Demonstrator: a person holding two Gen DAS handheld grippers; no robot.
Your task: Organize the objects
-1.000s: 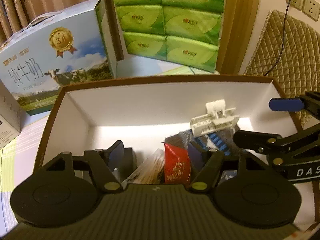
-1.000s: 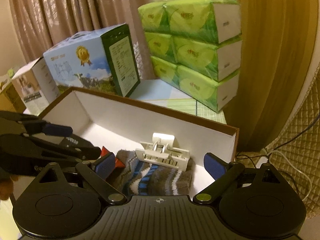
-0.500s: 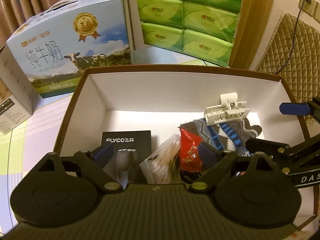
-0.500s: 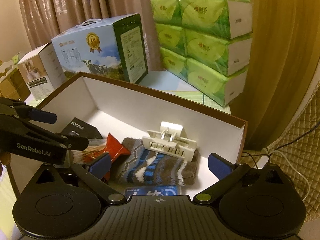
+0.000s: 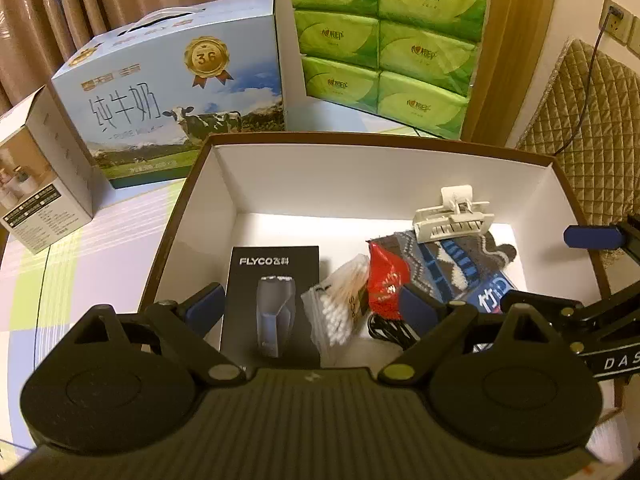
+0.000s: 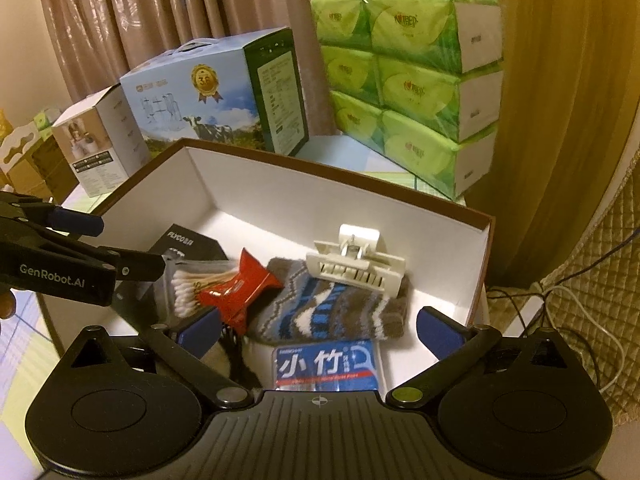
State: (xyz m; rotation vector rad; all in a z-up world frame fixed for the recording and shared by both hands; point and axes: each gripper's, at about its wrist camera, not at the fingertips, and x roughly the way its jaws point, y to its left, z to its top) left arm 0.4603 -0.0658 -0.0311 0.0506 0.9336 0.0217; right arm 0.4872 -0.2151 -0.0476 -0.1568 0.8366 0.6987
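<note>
While both grippers are held above the near edge of an open cardboard box [image 5: 224, 184], nothing is gripped by either. The left gripper [image 5: 310, 306] is seen with its jaws spread wide, its blue pads on either side of the shaver box and the swab bag below. The right gripper [image 6: 320, 326] is likewise spread, with the sock and the floss pack seen between its pads.

The task's things are all found inside the box, on its white floor. A black FLYCO shaver box [image 5: 274, 300] is laid flat toward the left. Just beside it, on its right, a clear bag of cotton swabs [image 5: 340, 304] is placed, and a red packet [image 6: 236, 290] is seen touching the bag's far side. A black cable [image 5: 386, 326] is partly hidden beneath the packet. A grey and blue patterned sock [image 6: 332, 308] is spread to the right, and a white plastic clip [image 6: 356, 266] is rested on its far end, close to the back wall. A blue dental floss pack [image 6: 326, 364] is laid at the near edge of the sock.

Behind the box, a blue milk carton [image 5: 176, 92], a stack of green tissue packs [image 5: 386, 40] and a small white carton [image 5: 36, 188] are stood on the table.
</note>
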